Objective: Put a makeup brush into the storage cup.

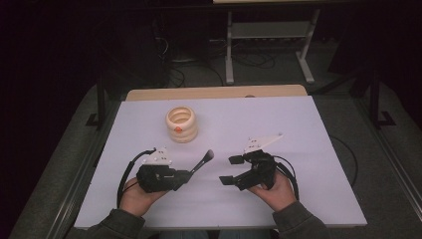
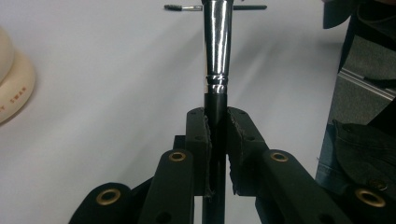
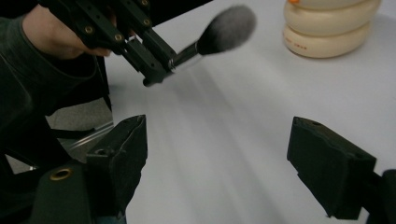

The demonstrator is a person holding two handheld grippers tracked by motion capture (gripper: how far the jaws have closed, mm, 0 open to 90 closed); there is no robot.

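Note:
A makeup brush [image 1: 203,161] with a black handle, silver ferrule [image 2: 217,46] and dark fluffy head [image 3: 227,29] is clamped by its handle in my left gripper [image 1: 189,174], which is shut on it and points right over the white table. The brush sticks out up and to the right. My right gripper [image 1: 231,170] is open, its jaws wide apart with nothing between them, a short way right of the brush head and facing it. In the right gripper view my left gripper [image 3: 154,63] shows at the upper left. A cream ribbed holder [image 1: 181,123] stands at the back.
The white tabletop [image 1: 308,164] has free room to the right and front. A thin dark item [image 2: 212,7] lies far off on the table in the left gripper view. Floor, cables and a table frame [image 1: 268,35] lie beyond the far edge.

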